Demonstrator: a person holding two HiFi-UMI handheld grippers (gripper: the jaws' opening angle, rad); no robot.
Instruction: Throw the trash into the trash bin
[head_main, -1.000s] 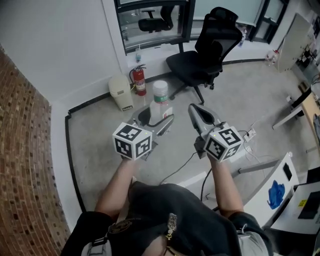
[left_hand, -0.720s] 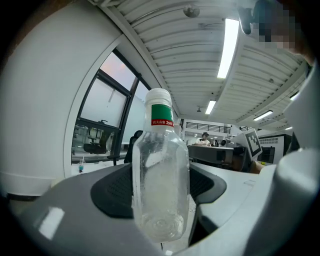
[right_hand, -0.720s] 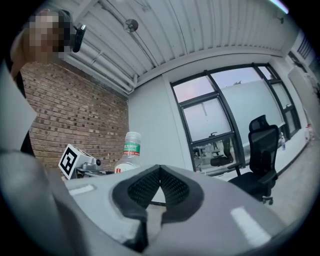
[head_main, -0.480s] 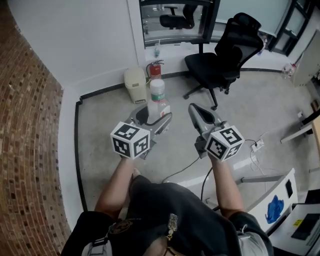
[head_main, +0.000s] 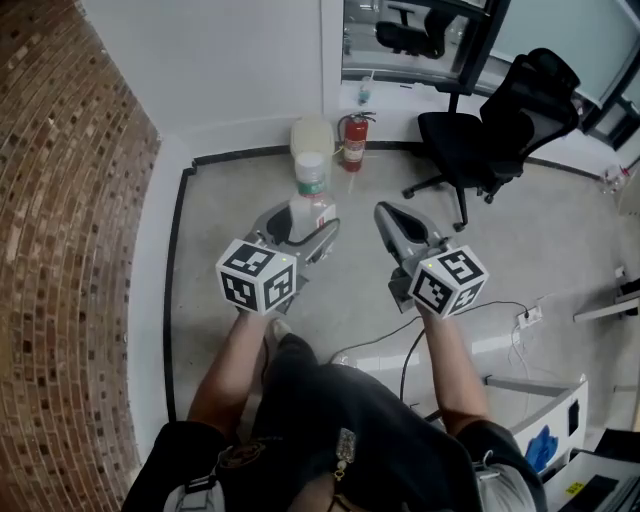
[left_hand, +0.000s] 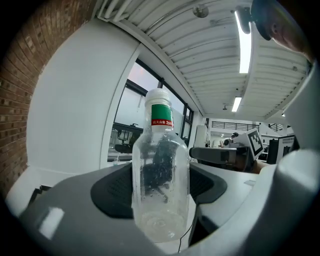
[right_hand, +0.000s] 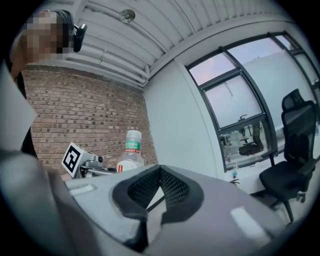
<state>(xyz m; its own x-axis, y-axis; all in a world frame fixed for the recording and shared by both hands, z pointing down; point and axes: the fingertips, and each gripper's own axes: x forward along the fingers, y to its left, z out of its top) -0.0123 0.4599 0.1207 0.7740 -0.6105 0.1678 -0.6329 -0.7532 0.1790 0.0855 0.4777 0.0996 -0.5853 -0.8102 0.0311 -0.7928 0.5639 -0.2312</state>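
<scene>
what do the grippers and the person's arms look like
The left gripper and right gripper are grey, tapering to two long jaws lined with black dimpled pads. Each carries a white cube printed with black square markers. The person wears a dark short-sleeved top; the forearms are bare.

Bright, even light from the far windows (head_main: 400, 40) and ceiling strip lights (left_hand: 244, 37) casts only soft shadows on the grey floor (head_main: 230, 200), while both gripper views bend strongly, blacken at the corners and blur the nearest jaw surfaces, leaving the bottle (left_hand: 160, 185) sharp.
</scene>
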